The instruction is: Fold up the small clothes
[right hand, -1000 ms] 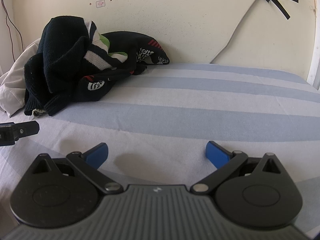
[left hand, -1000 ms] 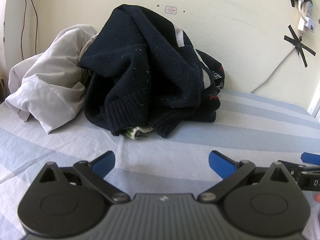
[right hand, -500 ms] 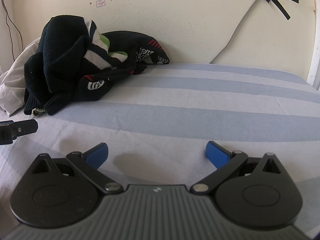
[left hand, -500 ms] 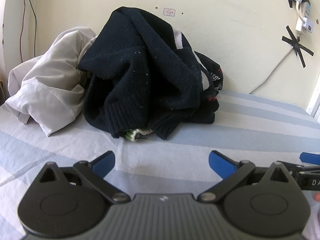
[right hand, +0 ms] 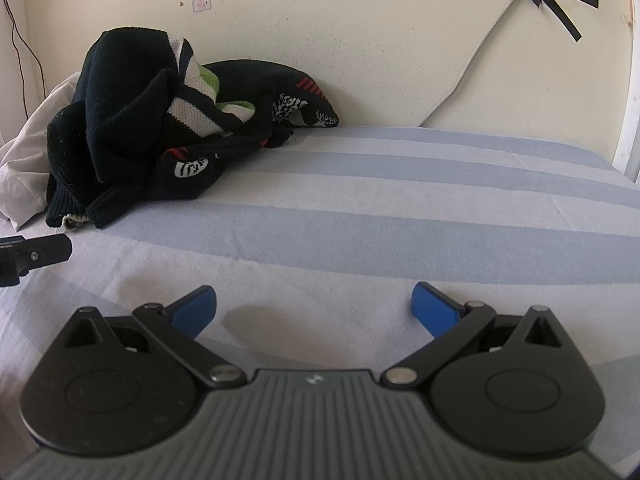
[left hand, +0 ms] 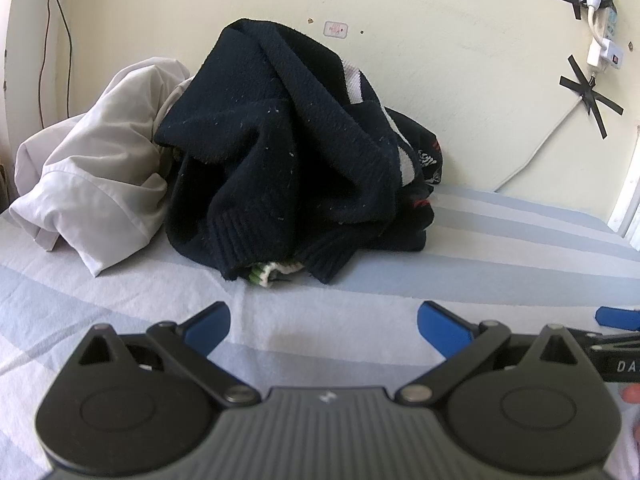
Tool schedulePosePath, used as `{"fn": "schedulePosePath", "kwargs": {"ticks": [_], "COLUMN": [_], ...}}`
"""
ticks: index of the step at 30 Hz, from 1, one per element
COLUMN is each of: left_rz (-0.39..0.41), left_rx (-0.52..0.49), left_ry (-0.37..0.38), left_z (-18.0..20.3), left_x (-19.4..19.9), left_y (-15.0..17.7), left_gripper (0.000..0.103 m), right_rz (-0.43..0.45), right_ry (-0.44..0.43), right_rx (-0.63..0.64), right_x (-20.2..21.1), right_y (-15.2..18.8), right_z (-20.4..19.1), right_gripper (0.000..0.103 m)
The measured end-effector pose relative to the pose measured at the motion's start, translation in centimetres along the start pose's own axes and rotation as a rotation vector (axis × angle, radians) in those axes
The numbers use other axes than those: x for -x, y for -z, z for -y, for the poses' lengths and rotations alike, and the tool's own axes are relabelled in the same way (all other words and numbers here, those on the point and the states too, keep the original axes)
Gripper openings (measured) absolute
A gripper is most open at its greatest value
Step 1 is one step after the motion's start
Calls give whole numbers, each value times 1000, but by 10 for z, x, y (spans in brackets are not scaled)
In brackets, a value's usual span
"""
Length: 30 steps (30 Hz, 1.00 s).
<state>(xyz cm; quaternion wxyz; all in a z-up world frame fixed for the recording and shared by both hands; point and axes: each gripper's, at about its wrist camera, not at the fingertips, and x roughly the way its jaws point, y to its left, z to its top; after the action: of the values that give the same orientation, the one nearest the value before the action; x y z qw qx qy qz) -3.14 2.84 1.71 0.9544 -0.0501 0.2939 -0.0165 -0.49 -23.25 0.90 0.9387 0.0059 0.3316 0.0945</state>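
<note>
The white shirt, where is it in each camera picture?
Left wrist view: the white shirt lies at middle left, against the left side of the dark sweater.
Right wrist view: the white shirt peeks out at the left edge, behind that sweater.
Shared landmark: the small pink sticker on the wall.

Cream wall [right hand: 360,40] with taped cable [right hand: 472,68] behind striped bedsheet [right hand: 400,208].

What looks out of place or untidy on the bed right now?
The clothes are not laid flat: a dark knit sweater is heaped over a striped garment beside a crumpled white shirt, all bunched against the wall.
</note>
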Motion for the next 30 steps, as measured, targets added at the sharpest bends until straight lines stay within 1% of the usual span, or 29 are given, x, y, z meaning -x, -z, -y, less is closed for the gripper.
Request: {"fn": "schedulePosePath", "kwargs": {"ticks": [16, 30], "left_rz": [13, 22], "left_rx": [13, 25], "left_ry": [19, 29], "left_z": [-4, -7], "left_x": [2, 4], "left_y": [1, 0], "left_gripper": [103, 103], "right_rz": [-15, -12], "right_ry": [25, 25], "right_rx": [35, 29], "right_x": [-2, -2], "right_y": [-2, -1], "right_z": [-5, -5], "right_gripper": [103, 103]}}
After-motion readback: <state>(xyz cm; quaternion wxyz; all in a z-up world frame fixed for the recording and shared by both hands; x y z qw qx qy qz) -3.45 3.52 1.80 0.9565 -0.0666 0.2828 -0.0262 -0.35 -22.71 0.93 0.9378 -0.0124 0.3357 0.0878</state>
